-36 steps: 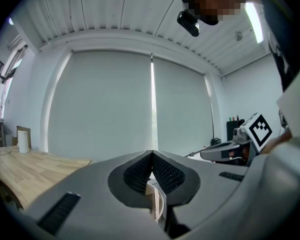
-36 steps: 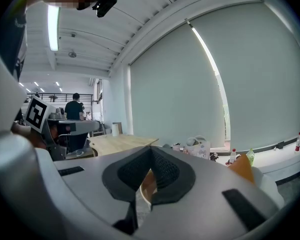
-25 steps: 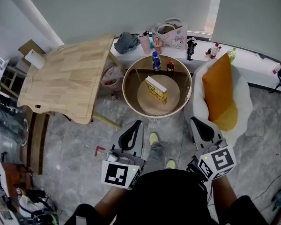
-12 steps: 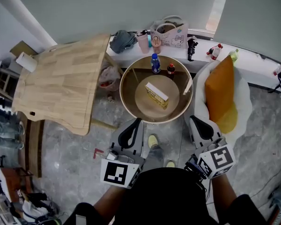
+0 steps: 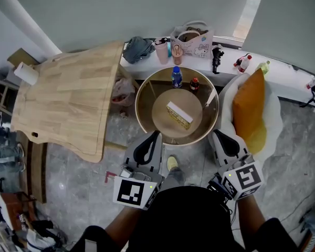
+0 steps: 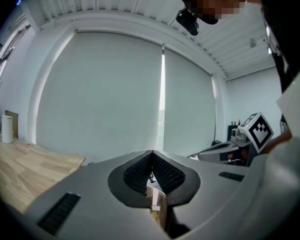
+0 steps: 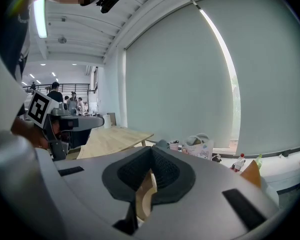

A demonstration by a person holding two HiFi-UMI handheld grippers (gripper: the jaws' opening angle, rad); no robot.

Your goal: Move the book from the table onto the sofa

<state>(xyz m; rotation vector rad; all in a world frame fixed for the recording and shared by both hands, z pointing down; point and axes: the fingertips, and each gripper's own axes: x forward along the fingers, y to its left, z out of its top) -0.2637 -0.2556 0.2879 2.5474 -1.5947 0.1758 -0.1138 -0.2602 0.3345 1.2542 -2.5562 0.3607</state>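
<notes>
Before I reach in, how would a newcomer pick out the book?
Find the round table beside the orange cushion. The book lies near its middle, a flat yellow-and-white block, unlike the two upright bottles at the far edge.

Behind book: blue bottle, dark bottle

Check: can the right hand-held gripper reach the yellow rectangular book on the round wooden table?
Probably yes: nothing stands between the right hand-held gripper and the yellow rectangular book, though the jaws are shut.
</notes>
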